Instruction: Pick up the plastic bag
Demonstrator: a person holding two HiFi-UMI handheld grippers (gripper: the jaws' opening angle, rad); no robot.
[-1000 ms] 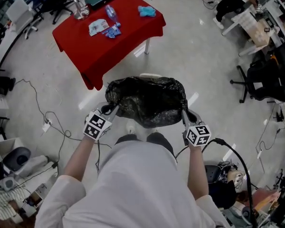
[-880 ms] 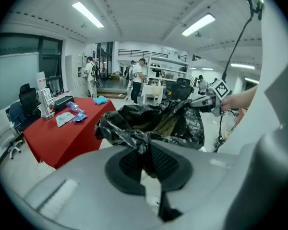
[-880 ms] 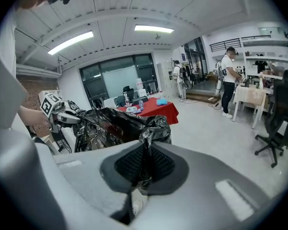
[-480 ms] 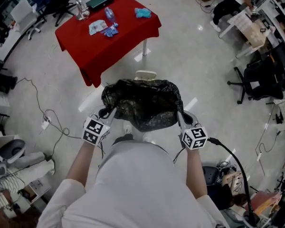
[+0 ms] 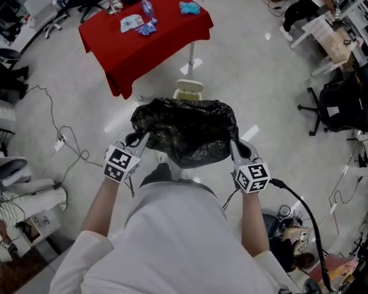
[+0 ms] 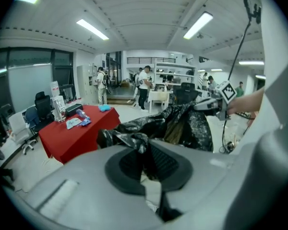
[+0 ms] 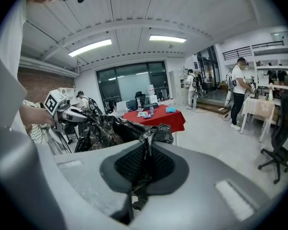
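Head view is showing the crinkly black plastic bag (image 5: 185, 132) hanging in front of the person, stretching sideways between both grippers. The left gripper (image 5: 137, 143) is pinching its left edge tight and the right gripper (image 5: 236, 147) is pinching its right edge. Both are just as near, so I think any lift is needing both going up together.

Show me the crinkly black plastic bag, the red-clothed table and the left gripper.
Crinkly black plastic bag (image 5: 184, 132): head view, its middle.
Red-clothed table (image 5: 165, 34): head view, bare cloth.
Left gripper (image 5: 141, 143): head view, tips pinching bag.
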